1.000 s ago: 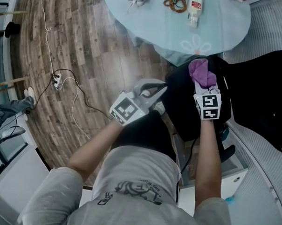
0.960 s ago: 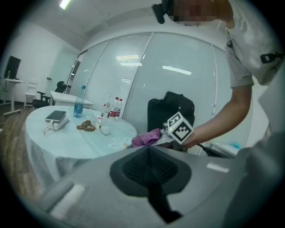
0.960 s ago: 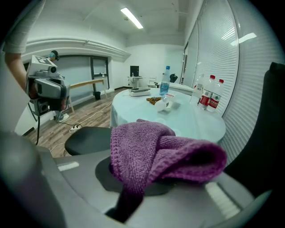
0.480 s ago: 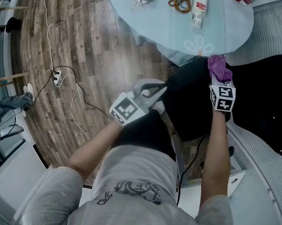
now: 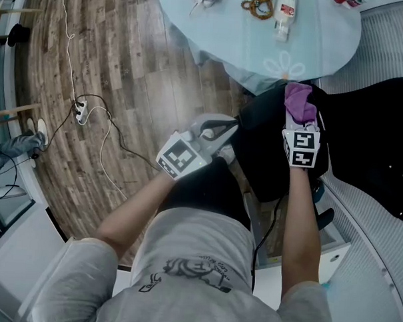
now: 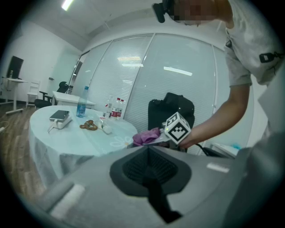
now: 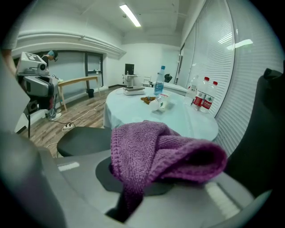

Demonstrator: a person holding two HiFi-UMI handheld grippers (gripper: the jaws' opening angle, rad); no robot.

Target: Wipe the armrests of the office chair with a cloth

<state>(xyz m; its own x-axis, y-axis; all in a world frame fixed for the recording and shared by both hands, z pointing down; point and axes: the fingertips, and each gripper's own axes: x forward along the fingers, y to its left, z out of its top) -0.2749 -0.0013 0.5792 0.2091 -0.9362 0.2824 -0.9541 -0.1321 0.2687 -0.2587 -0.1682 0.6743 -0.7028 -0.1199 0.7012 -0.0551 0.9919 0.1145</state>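
Currently my right claw point(image 5: 300, 120) is clamped on the purple cloth point(image 5: 297, 100), pressed against the chair point(image 5: 268, 160) at one armrest. Wiping appears underway, not finished. My left claw point(image 5: 226, 130) is closed, empty.

Count: two tools (left tool point(image 5: 231, 130), right tool point(image 5: 301, 118)), one cloth point(image 5: 298, 101), one office chair point(image 5: 376, 131), one desk point(image 5: 320, 42). On the desk: one blue-capped bottle point(image 7: 159, 82), two red-labelled bottles point(image 7: 202, 95), one bead string point(image 5: 255, 4), one phone point(image 6: 59, 115). On the floor point(image 5: 145, 74): one power strip point(image 5: 81, 112).
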